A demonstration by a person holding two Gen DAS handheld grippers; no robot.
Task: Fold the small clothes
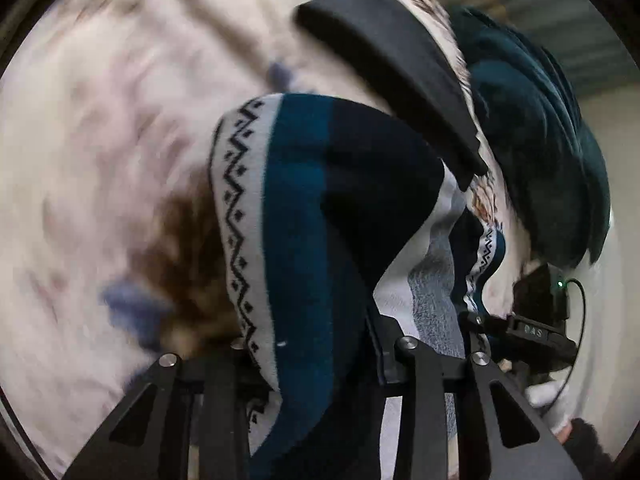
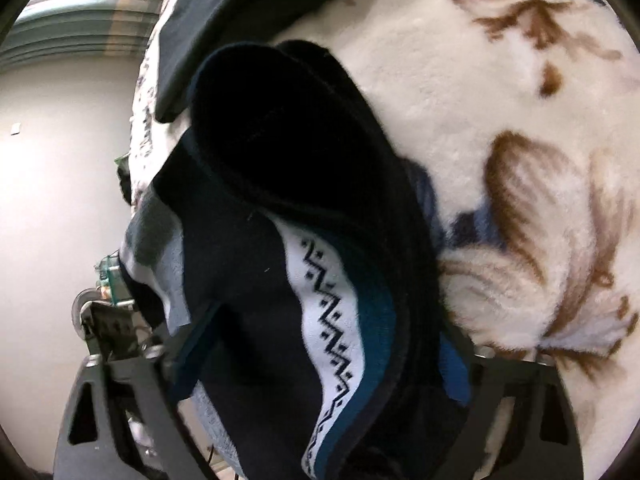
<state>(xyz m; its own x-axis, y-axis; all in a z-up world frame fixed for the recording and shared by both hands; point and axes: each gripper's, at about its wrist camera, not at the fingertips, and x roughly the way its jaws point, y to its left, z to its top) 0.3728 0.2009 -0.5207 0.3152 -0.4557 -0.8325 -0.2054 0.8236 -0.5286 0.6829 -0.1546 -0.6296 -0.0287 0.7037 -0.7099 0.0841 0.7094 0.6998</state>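
A small knitted garment [image 1: 304,216] in navy, teal and white, with a black zigzag band, hangs bunched right in front of the left wrist camera. It runs down between the arms of my left gripper [image 1: 316,332], which is shut on it; the cloth hides the fingertips. The far end of the garment stretches to my right gripper [image 1: 532,334]. In the right wrist view the same garment [image 2: 332,312] is heaped over my right gripper [image 2: 320,344], which is shut on it with its fingertips buried in the folds.
A fluffy cream blanket [image 2: 520,120] with brown and blue flowers lies under everything. A folded dark cloth [image 2: 248,12] lies at its far edge, also seen as the folded dark cloth [image 1: 392,80]. A dark teal plush item [image 1: 540,140] sits beyond it. A pale wall [image 2: 60,160] stands past the blanket's edge.
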